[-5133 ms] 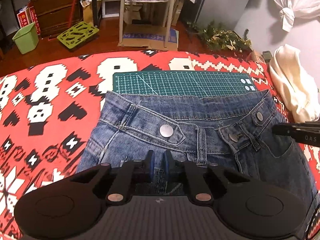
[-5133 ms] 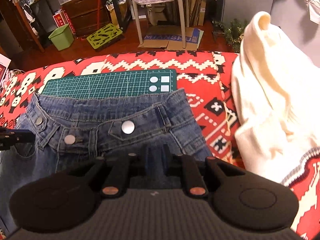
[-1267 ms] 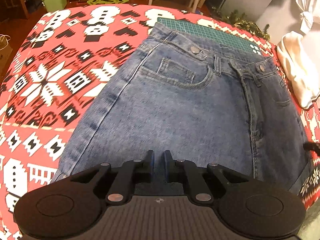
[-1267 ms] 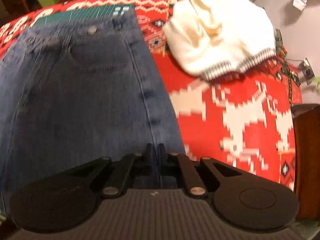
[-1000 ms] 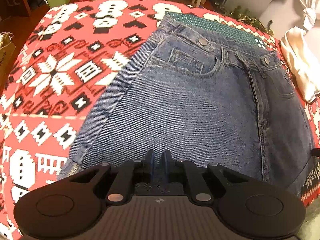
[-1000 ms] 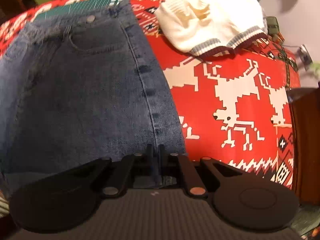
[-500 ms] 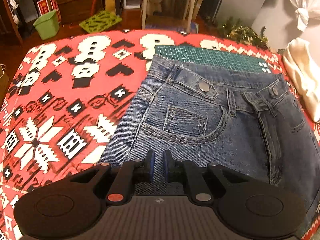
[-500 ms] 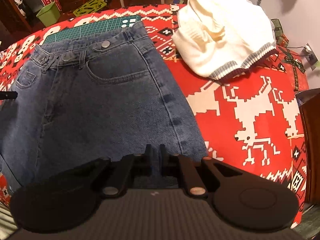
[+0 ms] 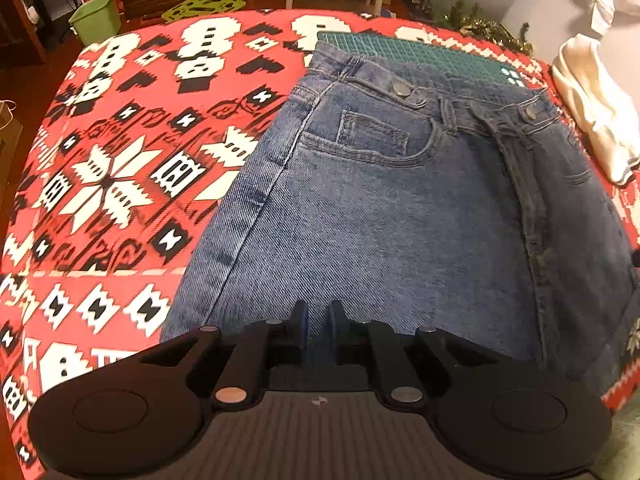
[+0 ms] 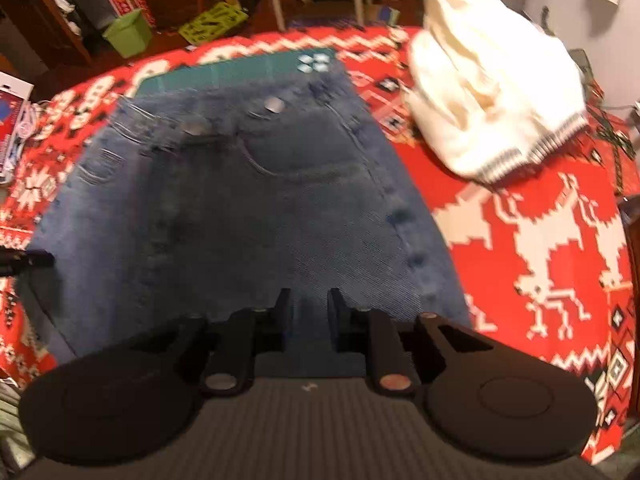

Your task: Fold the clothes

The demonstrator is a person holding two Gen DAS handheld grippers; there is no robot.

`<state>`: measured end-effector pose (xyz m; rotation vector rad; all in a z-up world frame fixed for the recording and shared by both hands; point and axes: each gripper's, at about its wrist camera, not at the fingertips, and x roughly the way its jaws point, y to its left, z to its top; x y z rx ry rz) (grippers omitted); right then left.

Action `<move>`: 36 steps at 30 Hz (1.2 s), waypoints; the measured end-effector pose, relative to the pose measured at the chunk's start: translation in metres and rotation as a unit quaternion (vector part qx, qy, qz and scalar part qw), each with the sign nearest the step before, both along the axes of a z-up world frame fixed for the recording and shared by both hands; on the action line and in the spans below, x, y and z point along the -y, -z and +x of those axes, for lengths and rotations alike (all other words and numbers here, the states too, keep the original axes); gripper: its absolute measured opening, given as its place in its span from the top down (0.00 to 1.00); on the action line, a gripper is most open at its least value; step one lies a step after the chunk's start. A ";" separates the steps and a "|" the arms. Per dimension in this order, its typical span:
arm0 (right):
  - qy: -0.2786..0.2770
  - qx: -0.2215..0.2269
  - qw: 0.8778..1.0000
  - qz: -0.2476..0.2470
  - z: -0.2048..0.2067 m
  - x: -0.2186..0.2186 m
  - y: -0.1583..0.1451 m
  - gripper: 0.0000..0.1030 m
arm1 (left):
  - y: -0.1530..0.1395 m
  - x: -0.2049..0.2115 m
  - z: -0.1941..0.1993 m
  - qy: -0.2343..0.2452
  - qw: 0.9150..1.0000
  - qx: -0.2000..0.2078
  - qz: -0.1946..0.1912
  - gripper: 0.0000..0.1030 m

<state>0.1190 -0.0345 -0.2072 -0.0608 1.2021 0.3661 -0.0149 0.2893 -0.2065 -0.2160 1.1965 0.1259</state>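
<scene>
Denim shorts (image 9: 400,216) apparently lie waistband-far, lengthwise.

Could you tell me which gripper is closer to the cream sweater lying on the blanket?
The right gripper, at the jeans' edge on the side where the cream sweater lies. The left gripper is at the jeans' opposite side, with the denim between it and the sweater.

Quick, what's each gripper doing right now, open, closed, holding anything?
Left gripper: fingers nearly shut, pinching the denim shorts at the near edge.
Right gripper: fingers parted over the shorts, gripping nothing.
</scene>
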 end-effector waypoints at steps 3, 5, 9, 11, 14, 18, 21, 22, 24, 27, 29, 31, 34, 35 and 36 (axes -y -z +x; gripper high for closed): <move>-0.010 0.016 1.000 0.011 0.004 -0.016 -0.008 0.59 | -0.015 0.009 0.001 0.008 1.000 0.026 0.005 0.60; -0.016 0.026 0.999 0.015 0.007 -0.027 -0.012 0.35 | -0.022 0.016 0.005 0.015 0.999 0.040 0.005 0.54; -0.020 0.026 0.999 -0.003 0.016 -0.046 -0.008 0.13 | -0.022 0.031 0.023 0.030 0.998 0.048 -0.010 0.39; -0.024 0.010 0.999 -0.023 0.021 -0.053 0.000 0.11 | -0.016 0.040 0.034 0.040 0.999 0.036 -0.006 0.37; -0.030 -0.019 0.998 -0.057 0.029 -0.059 0.018 0.03 | -0.004 0.050 0.048 0.042 0.999 0.008 0.004 0.37; -0.035 -0.035 0.994 -0.096 0.035 -0.064 0.038 0.01 | 0.009 0.054 0.057 0.019 0.999 -0.027 0.011 0.23; -0.041 -0.050 0.991 -0.120 0.037 -0.067 0.050 0.01 | 0.018 0.055 0.058 0.010 0.999 -0.045 0.017 0.19; -0.043 -0.057 0.989 -0.130 0.037 -0.068 0.055 0.01 | 0.021 0.056 0.058 0.011 0.998 -0.051 0.022 0.16; -0.045 -0.065 0.987 -0.141 0.038 -0.070 0.062 0.01 | 0.024 0.058 0.059 0.013 0.998 -0.055 0.033 0.13; -0.040 -0.076 0.989 -0.121 0.041 -0.067 0.066 0.00 | 0.028 0.060 0.060 0.020 0.997 -0.058 0.036 0.03; -0.032 -0.088 0.990 -0.107 0.044 -0.063 0.068 0.00 | 0.032 0.061 0.062 0.019 0.997 -0.061 0.035 0.00; -0.033 -0.088 0.990 -0.105 0.045 -0.061 0.068 0.00 | 0.032 0.060 0.064 0.002 0.997 -0.062 0.034 0.00; -0.025 -0.090 0.990 -0.105 0.044 -0.061 0.069 0.00 | 0.032 0.059 0.064 -0.003 0.998 -0.060 0.034 0.00; -0.025 -0.091 0.990 -0.106 0.044 -0.060 0.069 0.00 | 0.032 0.059 0.064 -0.003 0.998 -0.060 0.034 0.00; -0.027 -0.091 0.990 -0.105 0.044 -0.060 0.069 0.00 | 0.031 0.059 0.064 -0.002 0.998 -0.059 0.035 0.00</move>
